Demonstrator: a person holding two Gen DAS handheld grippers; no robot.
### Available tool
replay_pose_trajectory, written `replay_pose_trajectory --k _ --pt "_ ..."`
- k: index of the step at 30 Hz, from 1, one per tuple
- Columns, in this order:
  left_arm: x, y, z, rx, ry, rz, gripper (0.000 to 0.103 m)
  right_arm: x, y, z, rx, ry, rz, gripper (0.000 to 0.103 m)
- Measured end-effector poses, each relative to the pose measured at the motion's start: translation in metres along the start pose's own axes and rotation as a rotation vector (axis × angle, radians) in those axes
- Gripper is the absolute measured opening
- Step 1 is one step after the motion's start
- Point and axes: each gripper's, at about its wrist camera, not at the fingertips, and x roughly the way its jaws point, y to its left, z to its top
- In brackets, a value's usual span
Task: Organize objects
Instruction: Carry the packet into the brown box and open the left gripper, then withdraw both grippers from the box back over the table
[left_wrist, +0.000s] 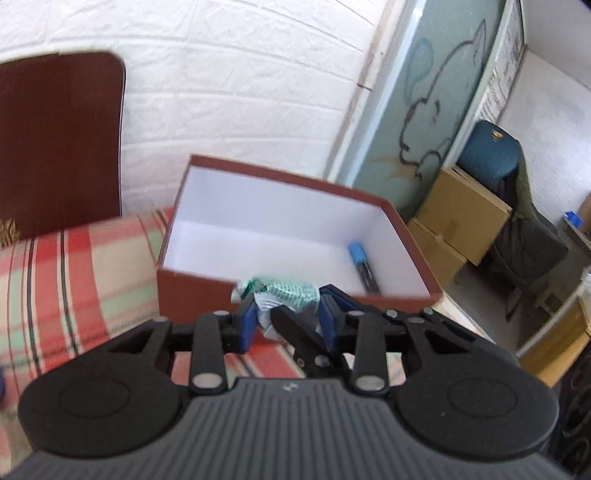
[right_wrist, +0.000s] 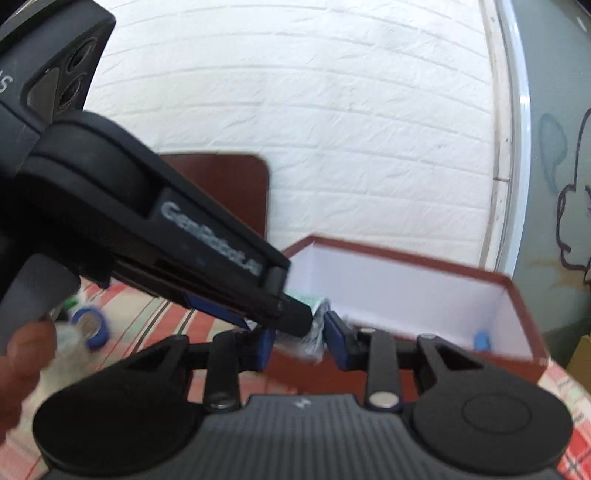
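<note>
Both tools meet over one crinkled green-and-silver wrapper (left_wrist: 286, 295) at the near wall of the red-brown box (left_wrist: 280, 177): the left tool (left_wrist: 288, 317) clenches it between blue pads, while the right tool (right_wrist: 299, 341) brackets the same packet, its grip unclear. Already inside the box, a blue-capped marker (left_wrist: 364, 267) suggests the wrapper's destination. A roll of blue tape (right_wrist: 88, 326) waits on the plaid-covered counter (left_wrist: 74, 277).

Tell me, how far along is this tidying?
Done: a blue-capped marker already lies in the brown box. In hand: a green-and-white crumpled wrapper sits between both tools' fingers beside the box. Left: at least a blue tape roll lies on the plaid cloth.
</note>
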Motion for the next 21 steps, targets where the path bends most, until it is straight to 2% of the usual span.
replay_pose_trajectory --k 4,6,7,8,10,11,12,13,15,18,20,21 --pt "0.021 0.006 0.018 -0.054 -0.060 0.033 0.041 0.030 -0.014 0.019 0.031 -0.054 -0.064 0.032" --pt "0.025 0.012 0.023 -0.097 -0.055 0.035 0.044 0.041 -0.019 0.022 0.053 -0.073 -0.093 0.044" --pt "0.024 0.016 0.025 -0.122 -0.055 0.022 0.045 0.045 -0.021 0.022 0.047 -0.085 -0.122 0.058" --pt "0.020 0.019 0.025 -0.138 -0.065 0.002 0.048 0.047 -0.025 0.023 0.057 -0.087 -0.122 0.060" --pt "0.014 0.016 0.028 -0.133 -0.093 -0.007 0.051 0.043 -0.036 0.026 0.109 -0.096 -0.059 0.059" --pt "0.013 0.014 0.029 -0.126 -0.097 0.001 0.052 0.040 -0.036 0.027 0.090 -0.113 -0.066 0.063" --pt "0.013 0.012 0.030 -0.124 -0.099 0.007 0.052 0.038 -0.031 0.027 0.032 -0.133 -0.112 0.067" --pt "0.012 0.010 0.032 -0.129 -0.103 0.007 0.052 0.037 -0.026 0.027 -0.030 -0.152 -0.168 0.074" --pt "0.011 0.009 0.036 -0.141 -0.115 -0.015 0.055 0.036 -0.027 0.027 -0.067 -0.174 -0.194 0.076" --pt "0.005 0.006 0.040 -0.148 -0.128 -0.050 0.058 0.043 -0.032 0.031 -0.154 -0.166 -0.312 0.077" --pt "-0.009 0.001 0.037 -0.089 -0.158 -0.045 0.057 0.028 -0.046 0.037 -0.074 -0.156 -0.189 0.061" --pt "-0.018 0.001 0.034 -0.059 -0.178 -0.025 0.057 0.023 -0.050 0.037 -0.039 -0.150 -0.123 0.061"
